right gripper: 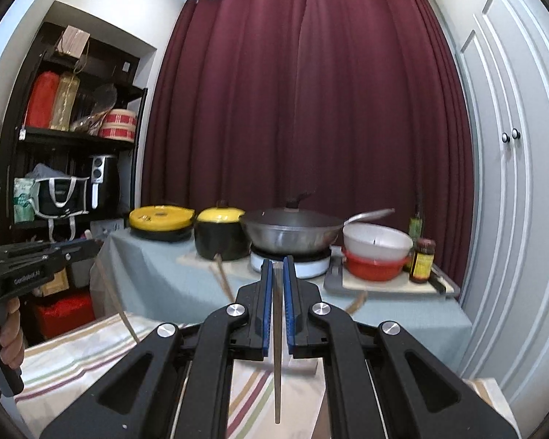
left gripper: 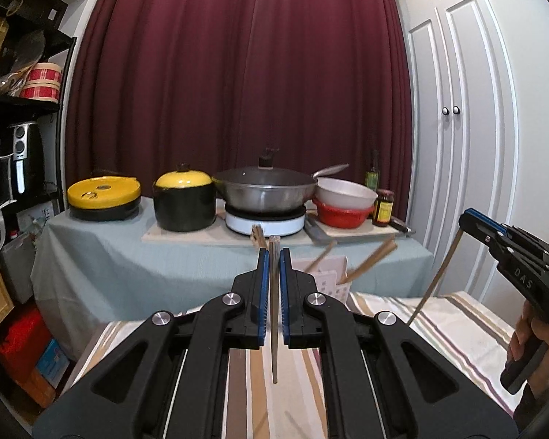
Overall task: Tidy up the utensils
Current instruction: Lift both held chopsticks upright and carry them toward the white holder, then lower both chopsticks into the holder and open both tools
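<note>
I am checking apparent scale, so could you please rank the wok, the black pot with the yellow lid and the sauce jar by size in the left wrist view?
1. wok
2. black pot
3. sauce jar

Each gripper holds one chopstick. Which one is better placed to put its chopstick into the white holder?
Probably left. The left gripper, shut on a chopstick, sees the white holder just past its tips, slightly right. The right gripper hides the holder in its own view, so aiming is harder.

Two wooden chopsticks (left gripper: 273,314) (right gripper: 277,358) hang upright, one clamped in each tongs.
</note>
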A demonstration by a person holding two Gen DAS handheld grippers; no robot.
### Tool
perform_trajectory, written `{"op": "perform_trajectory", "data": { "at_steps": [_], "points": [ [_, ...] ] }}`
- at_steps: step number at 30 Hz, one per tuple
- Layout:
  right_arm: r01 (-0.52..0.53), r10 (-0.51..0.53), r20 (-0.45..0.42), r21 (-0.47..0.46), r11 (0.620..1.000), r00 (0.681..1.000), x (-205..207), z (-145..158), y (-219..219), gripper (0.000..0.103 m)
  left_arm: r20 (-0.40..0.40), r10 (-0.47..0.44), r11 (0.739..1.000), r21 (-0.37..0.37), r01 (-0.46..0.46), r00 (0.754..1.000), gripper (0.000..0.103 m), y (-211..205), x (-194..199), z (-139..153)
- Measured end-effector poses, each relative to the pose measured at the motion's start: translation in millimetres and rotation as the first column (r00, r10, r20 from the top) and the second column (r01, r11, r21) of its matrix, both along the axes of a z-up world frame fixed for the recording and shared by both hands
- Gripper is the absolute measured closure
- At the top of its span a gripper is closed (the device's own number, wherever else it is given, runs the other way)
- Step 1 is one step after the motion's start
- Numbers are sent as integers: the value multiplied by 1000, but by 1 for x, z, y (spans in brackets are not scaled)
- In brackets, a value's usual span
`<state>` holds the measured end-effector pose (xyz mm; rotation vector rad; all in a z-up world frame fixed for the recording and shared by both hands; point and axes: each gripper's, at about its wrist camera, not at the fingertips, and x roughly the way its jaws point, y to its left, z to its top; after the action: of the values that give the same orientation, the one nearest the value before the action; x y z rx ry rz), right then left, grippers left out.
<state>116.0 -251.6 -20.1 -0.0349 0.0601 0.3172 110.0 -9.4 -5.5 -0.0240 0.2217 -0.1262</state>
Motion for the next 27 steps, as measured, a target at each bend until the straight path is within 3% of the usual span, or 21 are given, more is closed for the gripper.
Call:
{"op": "perform_trajectory", "data": {
  "at_steps": [16, 27],
  "points": [
    [10, -11, 83, 3, 1000, 997, 106, 47, 2, 96, 81, -22, 999, -22, 24, 996, 97, -15, 118, 68],
    [3, -3, 80, -3, 1000, 997, 162, 38, 8, 96, 95, 6, 1000, -9, -5, 995, 97, -30, 190, 70]
  ]
}}
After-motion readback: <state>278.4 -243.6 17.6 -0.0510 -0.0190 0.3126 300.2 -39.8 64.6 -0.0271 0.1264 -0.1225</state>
